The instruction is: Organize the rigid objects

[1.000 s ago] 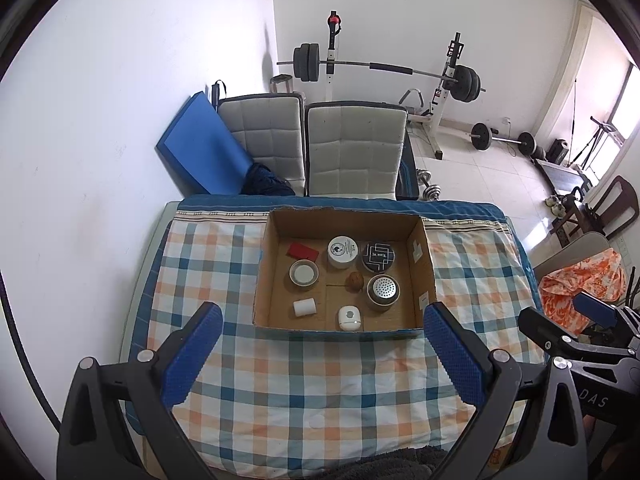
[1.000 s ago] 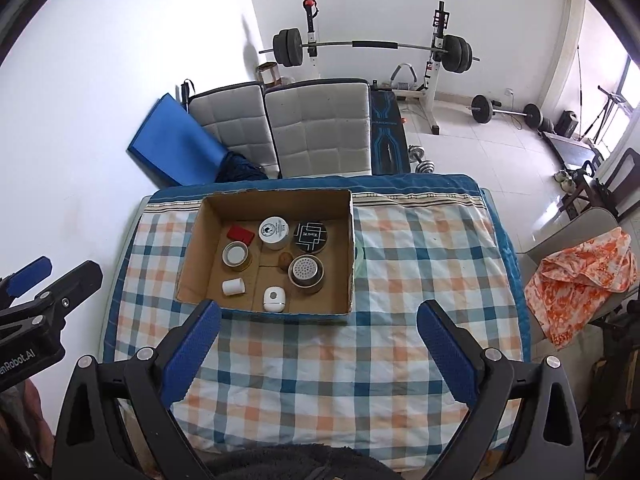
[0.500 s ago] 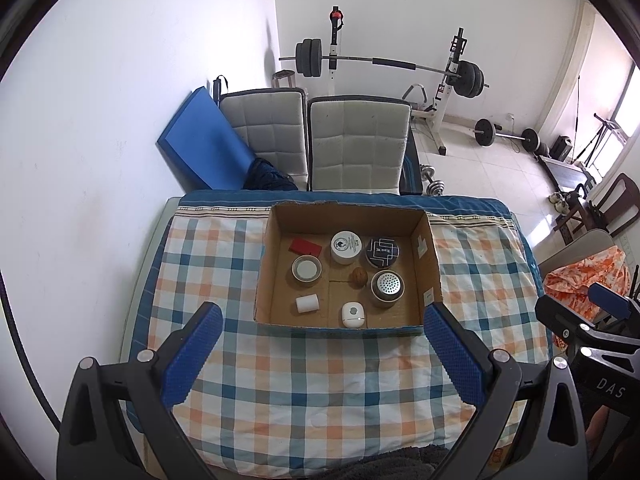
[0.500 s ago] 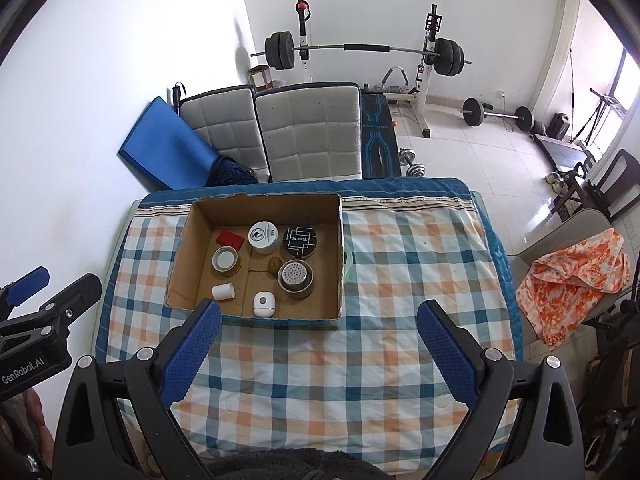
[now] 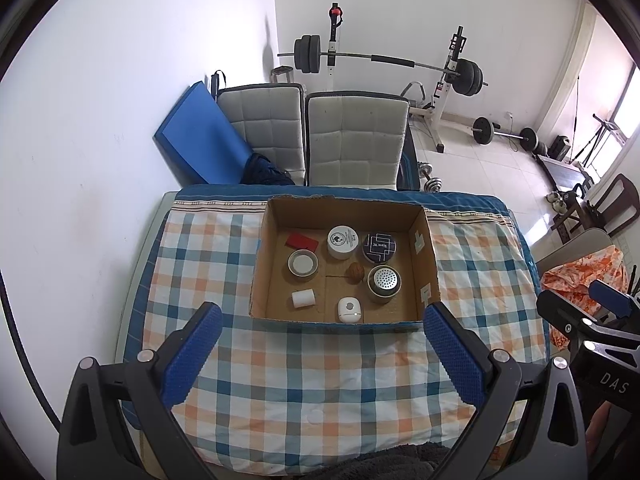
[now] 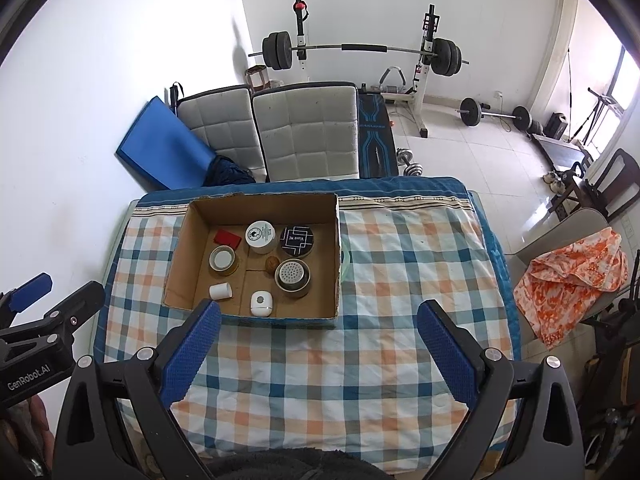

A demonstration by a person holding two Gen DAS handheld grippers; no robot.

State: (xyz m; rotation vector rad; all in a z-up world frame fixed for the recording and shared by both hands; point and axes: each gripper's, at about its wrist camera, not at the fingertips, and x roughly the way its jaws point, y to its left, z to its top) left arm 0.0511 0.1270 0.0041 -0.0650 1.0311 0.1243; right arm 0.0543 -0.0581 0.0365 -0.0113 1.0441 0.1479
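So, we hold left gripper (image 5: 322, 354) and right gripper (image 6: 318, 350) spread wide, empty, above the checked cloth (image 5: 320, 380), we see jars (image 5: 343, 242) inside the box (image 5: 258, 276) at the table's far side

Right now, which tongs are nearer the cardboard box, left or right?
Left, by a small margin. The left tongs hang open, centred in front of the cardboard box. The right tongs are also open but offset to the box's right, over the checked cloth.
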